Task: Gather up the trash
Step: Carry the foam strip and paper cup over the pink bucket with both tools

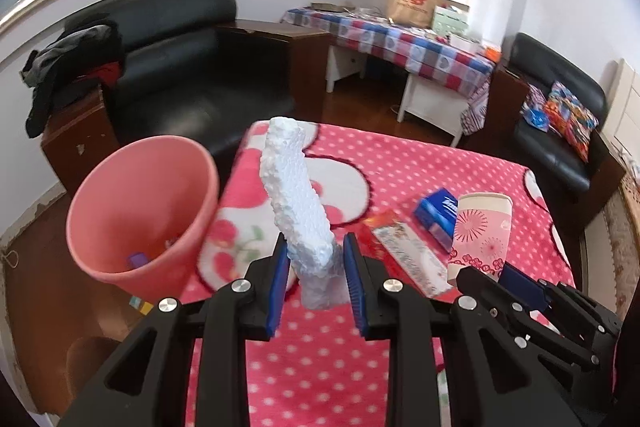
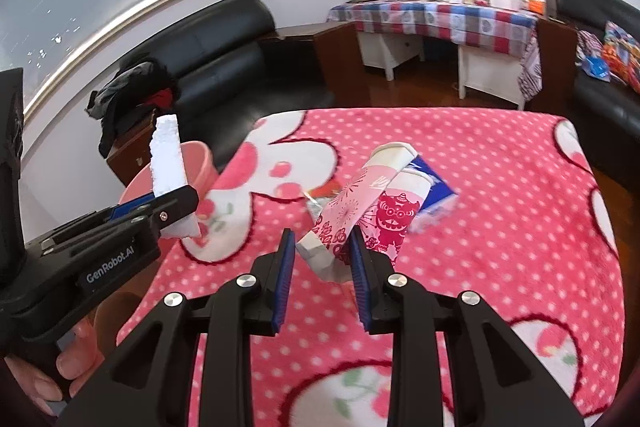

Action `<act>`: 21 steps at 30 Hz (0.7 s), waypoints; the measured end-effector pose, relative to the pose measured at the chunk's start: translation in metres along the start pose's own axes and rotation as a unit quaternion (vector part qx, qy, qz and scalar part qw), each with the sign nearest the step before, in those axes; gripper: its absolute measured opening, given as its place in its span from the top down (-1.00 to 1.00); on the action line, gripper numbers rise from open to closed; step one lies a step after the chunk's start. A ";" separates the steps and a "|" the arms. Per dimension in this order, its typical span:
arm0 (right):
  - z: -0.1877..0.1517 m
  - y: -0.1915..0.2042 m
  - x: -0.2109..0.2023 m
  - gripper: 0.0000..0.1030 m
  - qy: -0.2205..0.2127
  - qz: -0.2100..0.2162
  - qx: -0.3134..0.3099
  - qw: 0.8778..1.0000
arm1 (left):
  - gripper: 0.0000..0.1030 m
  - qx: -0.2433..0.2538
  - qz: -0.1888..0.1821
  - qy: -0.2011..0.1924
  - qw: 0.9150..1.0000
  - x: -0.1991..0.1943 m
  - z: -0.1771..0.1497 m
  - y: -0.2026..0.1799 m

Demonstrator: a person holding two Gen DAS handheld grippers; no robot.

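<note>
My left gripper (image 1: 316,257) is shut on a long white foam strip (image 1: 294,195) and holds it upright above the pink dotted blanket (image 1: 420,163), just right of the pink bin (image 1: 140,211). My right gripper (image 2: 322,251) is shut on a crushed pink paper cup (image 2: 348,211), lifted off the blanket (image 2: 500,219). A second paper cup with a red lion print (image 2: 396,215), a blue packet (image 2: 438,193) and a red-and-white wrapper (image 1: 404,251) lie on the blanket. The left gripper with the foam (image 2: 168,155) also shows in the right wrist view.
The bin holds a few small scraps and stands at the blanket's left edge, above the wooden floor (image 1: 36,279). A black sofa (image 1: 192,67) is behind it. A table with a checked cloth (image 1: 400,43) and another black sofa (image 1: 560,131) stand at the back right.
</note>
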State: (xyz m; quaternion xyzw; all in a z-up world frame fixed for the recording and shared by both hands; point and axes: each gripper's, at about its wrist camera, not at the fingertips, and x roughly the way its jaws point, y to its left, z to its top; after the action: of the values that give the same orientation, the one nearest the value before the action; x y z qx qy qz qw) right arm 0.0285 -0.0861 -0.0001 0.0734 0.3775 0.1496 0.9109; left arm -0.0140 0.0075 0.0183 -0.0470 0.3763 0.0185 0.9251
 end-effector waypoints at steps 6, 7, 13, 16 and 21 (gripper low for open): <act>0.012 0.032 0.014 0.46 0.003 0.010 -0.034 0.999 | 0.49 -0.027 0.015 -0.004 1.000 -0.004 0.000 0.032; 0.015 0.039 0.018 0.46 0.004 0.012 -0.041 0.999 | 0.49 -0.032 0.018 -0.004 0.999 -0.005 0.000 0.039; 0.025 0.077 0.034 0.46 0.008 0.029 -0.076 0.997 | 0.49 -0.058 0.032 -0.006 0.998 -0.008 -0.002 0.071; 0.029 0.095 0.042 0.46 0.011 0.035 -0.091 0.995 | 0.48 -0.071 0.037 -0.006 0.997 -0.007 -0.002 0.087; 0.035 0.122 0.056 0.46 0.016 0.041 -0.112 0.993 | 0.48 -0.092 0.047 -0.007 0.995 -0.004 0.001 0.115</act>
State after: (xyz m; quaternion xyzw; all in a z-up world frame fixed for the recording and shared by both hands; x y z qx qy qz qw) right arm 0.0644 0.0466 0.0171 -0.0156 0.3696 0.2292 0.9003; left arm -0.0246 0.1223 0.0130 -0.1146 0.3683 0.0967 0.9175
